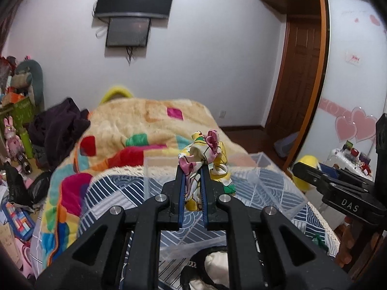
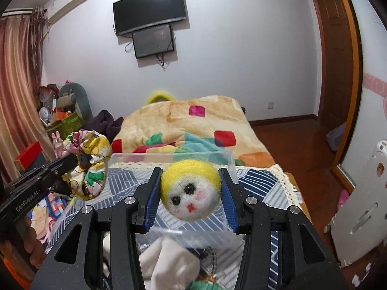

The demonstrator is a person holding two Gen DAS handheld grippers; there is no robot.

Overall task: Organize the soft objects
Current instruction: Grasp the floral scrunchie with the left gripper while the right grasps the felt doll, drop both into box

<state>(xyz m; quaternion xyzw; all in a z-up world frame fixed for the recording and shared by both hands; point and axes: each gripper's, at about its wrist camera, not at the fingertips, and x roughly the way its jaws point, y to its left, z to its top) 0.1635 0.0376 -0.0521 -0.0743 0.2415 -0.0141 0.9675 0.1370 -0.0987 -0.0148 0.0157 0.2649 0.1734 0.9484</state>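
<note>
My left gripper (image 1: 192, 169) is shut on a floral fabric scrunchie (image 1: 205, 159), held above a clear plastic box (image 1: 263, 159) on the bed. The scrunchie also shows at the left of the right wrist view (image 2: 93, 166). My right gripper (image 2: 191, 188) is shut on a felt ball with a yellow top and a painted face (image 2: 191, 189), above the same clear box (image 2: 169, 158). White and green soft items (image 2: 167, 268) lie under the right gripper. The right gripper shows at the right edge of the left wrist view (image 1: 338, 188).
A colourful fleece blanket (image 1: 135, 130) covers the far bed; a blue-white patterned sheet (image 1: 116, 193) lies under the box. Dark clothes (image 1: 58, 128) and cluttered toys (image 1: 14, 130) stand to the left. A wooden door (image 1: 297, 72) and wardrobe (image 1: 353, 60) are on the right.
</note>
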